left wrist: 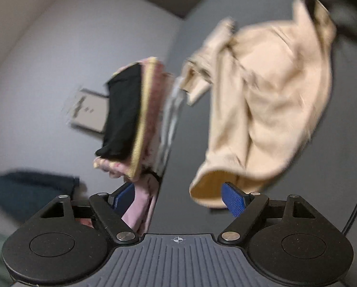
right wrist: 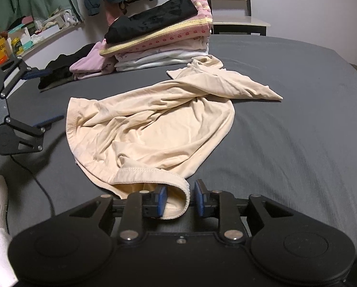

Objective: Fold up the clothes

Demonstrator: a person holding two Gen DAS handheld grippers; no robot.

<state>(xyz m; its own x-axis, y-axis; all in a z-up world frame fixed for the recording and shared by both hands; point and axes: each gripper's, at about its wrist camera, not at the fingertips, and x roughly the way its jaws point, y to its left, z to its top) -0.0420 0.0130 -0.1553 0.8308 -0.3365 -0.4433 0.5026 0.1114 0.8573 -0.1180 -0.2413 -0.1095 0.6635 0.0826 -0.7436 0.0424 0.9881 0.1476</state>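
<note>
Two claws work a grey bed (right wrist: 286, 100): the left claw (right wrist: 40, 95) hovers open beside a crumpled cream garment (right wrist: 149, 119), while the right claw (right wrist: 178, 199), parted, straddles its near hem; folded clothes (right wrist: 159, 40) sit stacked behind.

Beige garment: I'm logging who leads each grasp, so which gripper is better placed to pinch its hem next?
Right. The right gripper has its open fingers straddling the near hem of the beige garment, while the left gripper is open off to the side, holding nothing.
</note>
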